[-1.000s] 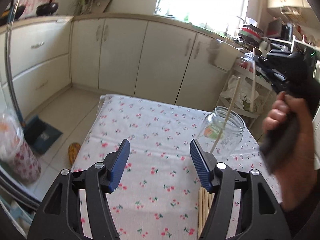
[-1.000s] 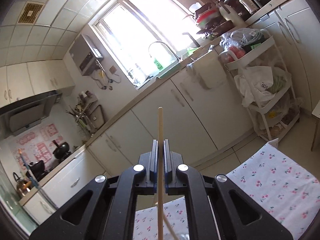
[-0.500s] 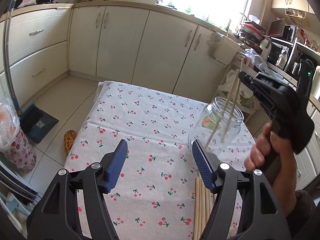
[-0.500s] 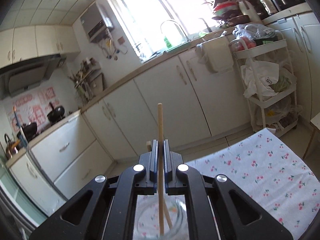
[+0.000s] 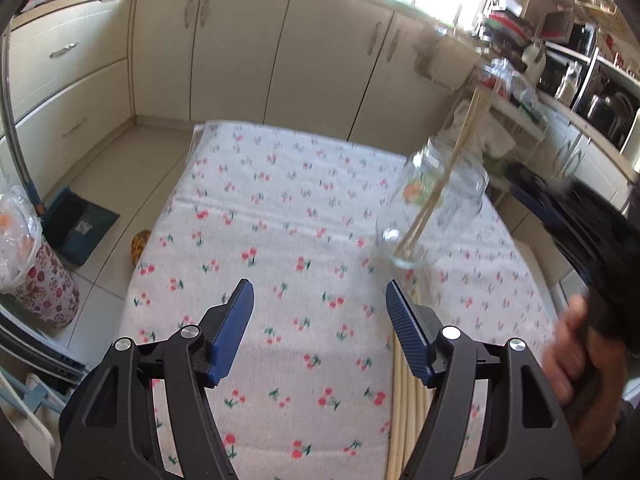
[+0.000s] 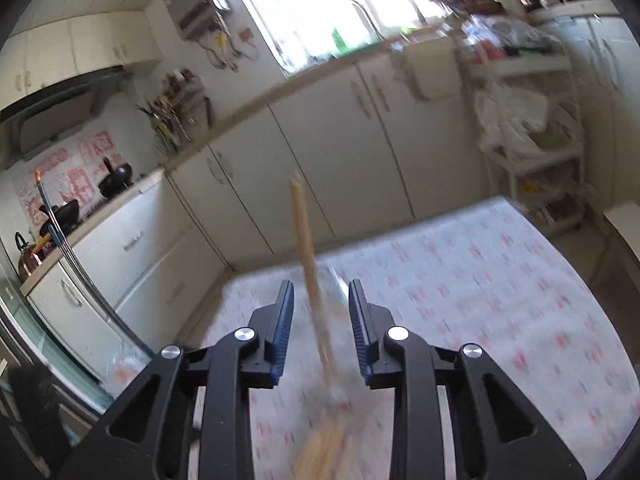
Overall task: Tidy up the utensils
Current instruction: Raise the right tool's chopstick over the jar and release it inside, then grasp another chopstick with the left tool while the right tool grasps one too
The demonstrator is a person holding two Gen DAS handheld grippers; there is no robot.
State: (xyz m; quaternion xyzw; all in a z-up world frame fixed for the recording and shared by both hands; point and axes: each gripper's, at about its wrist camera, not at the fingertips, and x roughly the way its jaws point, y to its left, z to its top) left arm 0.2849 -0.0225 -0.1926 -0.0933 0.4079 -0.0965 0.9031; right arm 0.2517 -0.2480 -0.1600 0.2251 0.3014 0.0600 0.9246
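Note:
A clear glass jar [image 5: 436,208] stands on the cherry-print tablecloth [image 5: 304,216], with two wooden chopsticks [image 5: 456,160] leaning in it. My left gripper [image 5: 320,312] hovers open and empty over the cloth, short of the jar. Several more chopsticks [image 5: 402,408] lie by its right finger. In the right wrist view my right gripper [image 6: 320,300] has its jaws opening. A blurred chopstick [image 6: 304,232] stands loose between the pads, touching neither. A hand [image 5: 576,364] holds that gripper at the right edge of the left wrist view.
Cream cabinets [image 5: 280,52] line the far wall behind the table. A white shelf cart [image 6: 528,120] stands to the right. On the floor at the left are a dustpan [image 5: 80,220] and a floral bin [image 5: 44,280].
The right gripper came down over the jar with a chopstick, then its jaws parted and released it. The left wrist view tipped down slightly. The left gripper stays open.

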